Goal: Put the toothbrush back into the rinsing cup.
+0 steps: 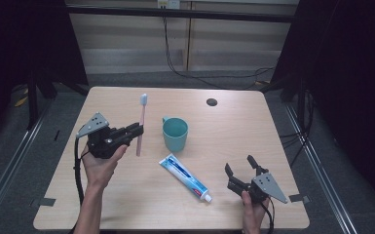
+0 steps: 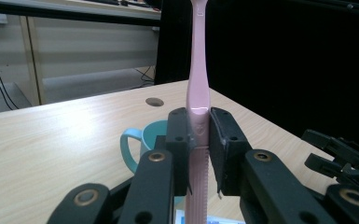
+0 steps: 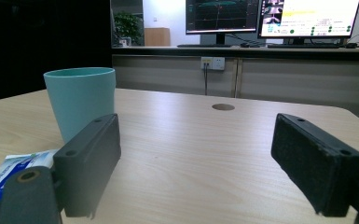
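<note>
The light wooden desk (image 1: 126,204) carries everything, with a small round cable hole (image 1: 212,102) near its far edge. Toward the middle stands a teal cup (image 1: 175,134), upright, its handle turned to the left side in the high view. Just in front of it lies a white and blue toothpaste tube (image 1: 184,177), flat on the desk and slanted, cap end pointing toward the near right corner. The left gripper (image 1: 135,131) is held up off the desk to the left of the cup, its jaws clamped on the handle of a pink toothbrush (image 1: 140,126); the brush stands roughly upright between the pads, head end on top, and its lower tip seems clear of the desk, though the high view makes that hard to judge. The right gripper (image 1: 240,168) sits low at the near right, just beside the tube's cap end, its jaws spread wide with nothing between them.
</note>
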Tool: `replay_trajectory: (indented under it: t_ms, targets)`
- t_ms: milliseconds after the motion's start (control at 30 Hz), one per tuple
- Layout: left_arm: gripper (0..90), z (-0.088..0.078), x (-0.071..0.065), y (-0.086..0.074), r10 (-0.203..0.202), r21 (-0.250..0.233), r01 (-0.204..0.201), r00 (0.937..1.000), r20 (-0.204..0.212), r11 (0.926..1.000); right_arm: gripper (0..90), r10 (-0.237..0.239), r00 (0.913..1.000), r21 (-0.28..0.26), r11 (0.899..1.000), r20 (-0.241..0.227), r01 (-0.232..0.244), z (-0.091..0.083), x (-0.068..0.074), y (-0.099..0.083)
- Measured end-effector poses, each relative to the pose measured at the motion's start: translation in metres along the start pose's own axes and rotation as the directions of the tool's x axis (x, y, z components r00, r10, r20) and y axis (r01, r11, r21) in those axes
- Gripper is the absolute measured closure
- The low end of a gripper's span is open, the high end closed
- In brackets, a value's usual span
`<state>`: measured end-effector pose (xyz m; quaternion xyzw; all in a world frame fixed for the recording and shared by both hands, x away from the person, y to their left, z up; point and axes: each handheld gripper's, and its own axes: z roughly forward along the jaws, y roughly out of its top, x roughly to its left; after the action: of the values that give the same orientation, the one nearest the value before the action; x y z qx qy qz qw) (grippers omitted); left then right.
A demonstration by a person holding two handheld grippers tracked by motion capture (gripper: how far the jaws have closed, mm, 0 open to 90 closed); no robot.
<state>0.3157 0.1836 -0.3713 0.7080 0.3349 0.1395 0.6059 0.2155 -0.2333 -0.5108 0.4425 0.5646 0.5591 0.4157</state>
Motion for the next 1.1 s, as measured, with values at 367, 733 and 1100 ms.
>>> replay_trajectory:
  t_ms: [367,733,1100]
  targets:
    - [78.9,0.018,0.001,0.002,0.012,-0.017,-0.012,0.9999,0.012,0.9998,14.9,0.000,1.0000,-0.002,1.000,-0.002,0.000,0.000,0.000,0.000]
    - [78.9,0.023,-0.003,0.012,0.045,-0.052,-0.043,0.9984,0.034,0.9977,15.0,0.000,1.0000,-0.002,1.000,0.001,0.000,0.000,0.000,0.000]
    - [78.9,0.040,-0.002,0.015,0.048,-0.062,-0.046,0.9980,0.041,0.9971,14.9,0.000,1.0000,-0.006,1.000,0.001,0.000,0.000,0.000,0.000]
